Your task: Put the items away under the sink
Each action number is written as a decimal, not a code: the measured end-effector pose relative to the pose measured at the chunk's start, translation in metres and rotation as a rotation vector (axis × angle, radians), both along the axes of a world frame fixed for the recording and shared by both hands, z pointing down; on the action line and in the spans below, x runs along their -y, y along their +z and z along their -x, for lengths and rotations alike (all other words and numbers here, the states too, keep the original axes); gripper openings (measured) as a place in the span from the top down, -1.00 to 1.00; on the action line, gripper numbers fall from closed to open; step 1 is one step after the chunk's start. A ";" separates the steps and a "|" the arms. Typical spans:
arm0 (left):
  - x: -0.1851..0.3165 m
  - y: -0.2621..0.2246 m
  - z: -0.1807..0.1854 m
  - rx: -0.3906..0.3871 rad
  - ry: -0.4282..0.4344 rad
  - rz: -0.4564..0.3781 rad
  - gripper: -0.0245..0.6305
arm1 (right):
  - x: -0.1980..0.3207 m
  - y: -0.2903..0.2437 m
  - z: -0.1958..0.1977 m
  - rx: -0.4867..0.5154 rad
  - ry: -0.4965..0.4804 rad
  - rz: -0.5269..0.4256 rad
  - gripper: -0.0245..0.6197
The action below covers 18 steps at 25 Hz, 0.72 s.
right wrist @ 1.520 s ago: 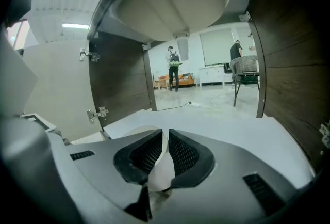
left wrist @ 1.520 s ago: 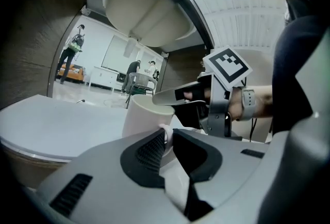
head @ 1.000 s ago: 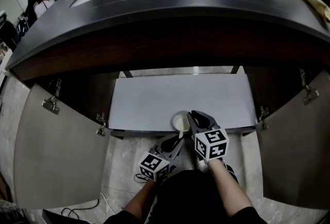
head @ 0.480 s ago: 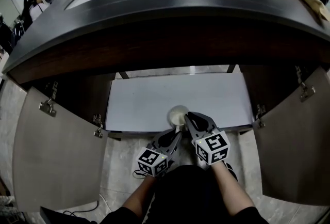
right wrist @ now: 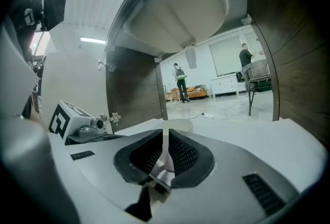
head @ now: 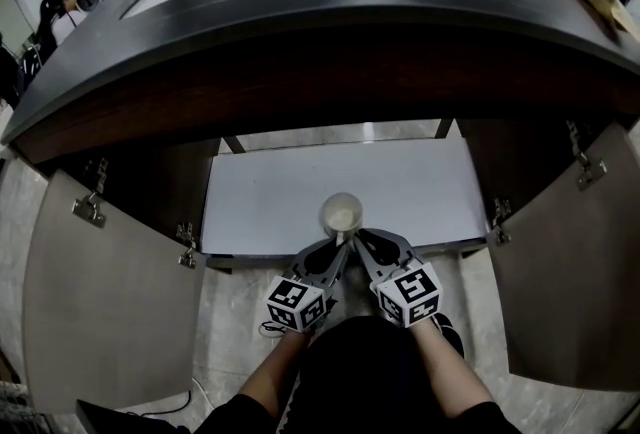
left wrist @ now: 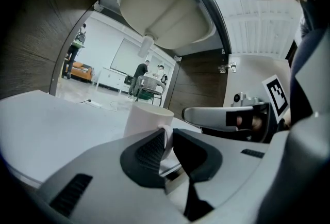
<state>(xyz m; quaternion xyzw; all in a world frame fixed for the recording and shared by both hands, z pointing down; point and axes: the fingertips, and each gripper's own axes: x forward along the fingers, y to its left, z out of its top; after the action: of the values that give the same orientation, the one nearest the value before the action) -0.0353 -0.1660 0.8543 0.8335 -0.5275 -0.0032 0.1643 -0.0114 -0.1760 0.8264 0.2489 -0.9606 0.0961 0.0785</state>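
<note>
Head view has the mug [head: 341,215] just ahead of both tongs, sitting on the cabinet shelf [head: 260,202]. Left tongs [head: 338,247] and right tongs [head: 360,240] pinch narrowly on its handle. Placing looks nearly done; next, release and back out.

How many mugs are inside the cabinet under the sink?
1: a white mug on the white shelf, near the middle of its front edge. Dark sides of the cabinet may hide more.

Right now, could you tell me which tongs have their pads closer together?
The right tongs: their pads nearly meet on a thin white strip of the mug, whereas the left tongs stand wider around its handle.
</note>
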 end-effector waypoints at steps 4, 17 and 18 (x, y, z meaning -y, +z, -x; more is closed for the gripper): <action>0.008 -0.001 0.003 -0.002 -0.003 -0.012 0.77 | -0.001 0.000 -0.003 0.000 0.000 -0.007 0.76; 0.025 -0.001 0.009 -0.031 -0.026 -0.018 0.76 | 0.000 0.000 -0.013 0.031 0.034 -0.004 0.76; 0.024 -0.002 0.008 -0.038 -0.025 -0.021 0.75 | 0.000 0.000 -0.015 0.034 0.039 -0.004 0.76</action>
<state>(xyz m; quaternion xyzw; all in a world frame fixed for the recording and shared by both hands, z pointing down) -0.0436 -0.1901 0.8524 0.8284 -0.5345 -0.0264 0.1655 0.0039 -0.1762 0.8266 0.2661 -0.9569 0.0999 0.0598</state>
